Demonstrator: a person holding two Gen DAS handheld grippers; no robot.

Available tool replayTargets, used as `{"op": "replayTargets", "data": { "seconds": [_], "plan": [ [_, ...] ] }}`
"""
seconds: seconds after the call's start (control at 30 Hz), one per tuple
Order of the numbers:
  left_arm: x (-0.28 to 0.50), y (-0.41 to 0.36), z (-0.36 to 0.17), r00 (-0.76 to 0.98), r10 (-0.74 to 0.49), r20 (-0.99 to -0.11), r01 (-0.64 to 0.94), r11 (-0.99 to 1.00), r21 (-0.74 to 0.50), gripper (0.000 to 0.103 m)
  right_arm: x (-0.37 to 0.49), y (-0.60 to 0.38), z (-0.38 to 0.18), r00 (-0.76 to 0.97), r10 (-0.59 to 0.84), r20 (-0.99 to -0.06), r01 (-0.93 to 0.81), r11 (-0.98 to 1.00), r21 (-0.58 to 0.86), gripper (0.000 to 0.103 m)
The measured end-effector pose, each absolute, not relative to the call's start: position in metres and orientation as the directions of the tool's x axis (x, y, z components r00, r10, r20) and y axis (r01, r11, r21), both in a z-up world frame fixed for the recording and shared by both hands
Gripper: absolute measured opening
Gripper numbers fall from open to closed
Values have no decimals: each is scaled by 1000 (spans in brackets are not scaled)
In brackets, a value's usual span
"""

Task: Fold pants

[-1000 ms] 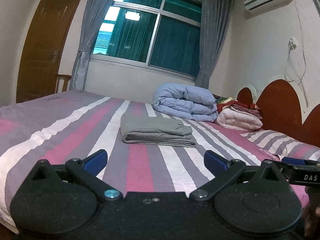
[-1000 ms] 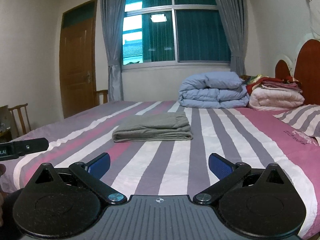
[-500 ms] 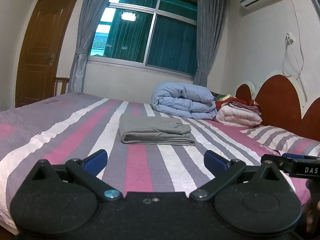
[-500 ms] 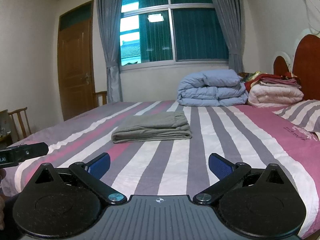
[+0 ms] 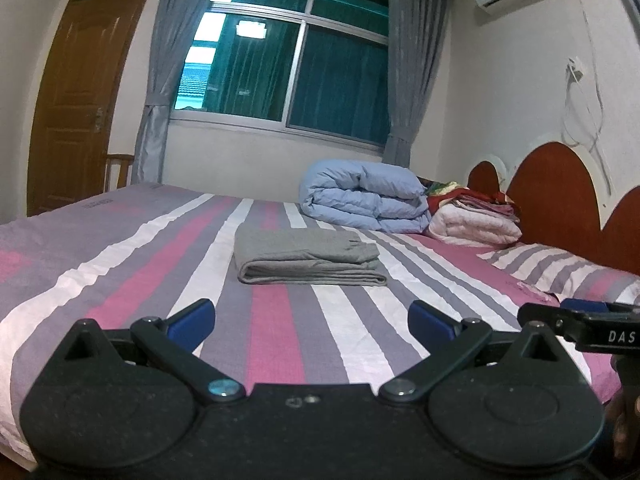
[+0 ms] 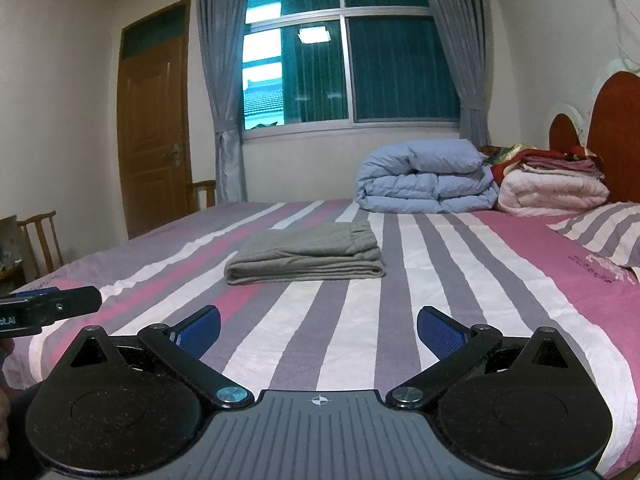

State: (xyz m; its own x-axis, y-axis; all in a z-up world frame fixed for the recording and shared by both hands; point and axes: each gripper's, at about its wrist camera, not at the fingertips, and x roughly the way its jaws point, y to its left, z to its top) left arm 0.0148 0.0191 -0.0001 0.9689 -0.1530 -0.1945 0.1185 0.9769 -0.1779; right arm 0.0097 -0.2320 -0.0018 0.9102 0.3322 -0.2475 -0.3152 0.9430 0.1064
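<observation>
Pants (image 5: 306,256), grey and already folded into a compact rectangle of several layers, lie on the striped bed (image 5: 280,340) straight ahead of both tools and well apart from them. The bundle's long axis runs left to right across both views, with the thick rounded fold at its left end and the looser edges toward the right.

In the left wrist view the left tool (image 5: 311,320) points just under the bundle's middle; in the right wrist view the pants (image 6: 306,254) sit slightly left of the right tool (image 6: 319,330). Neither tool looks clearly nearer; they are held side by side at about the same height above the near edge of the bed, roughly level, fingers aimed along the mattress toward the window.

Both tools are spread wide, blue pads apart, gripping nothing.

Judging by how neatly the bundle lies, the folding looks finished, and any coming move would be a forward reach over the bare stripes.
</observation>
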Motion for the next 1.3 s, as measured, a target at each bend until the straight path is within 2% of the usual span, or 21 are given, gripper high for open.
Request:
{"op": "replayTargets", "data": {
  "seconds": [1.3],
  "plan": [
    [15, 19, -2, 968, -154, -197, 122, 979, -166, 97, 12, -233, -4, 908, 337, -251, -321, 941, 102, 103]
  ]
}}
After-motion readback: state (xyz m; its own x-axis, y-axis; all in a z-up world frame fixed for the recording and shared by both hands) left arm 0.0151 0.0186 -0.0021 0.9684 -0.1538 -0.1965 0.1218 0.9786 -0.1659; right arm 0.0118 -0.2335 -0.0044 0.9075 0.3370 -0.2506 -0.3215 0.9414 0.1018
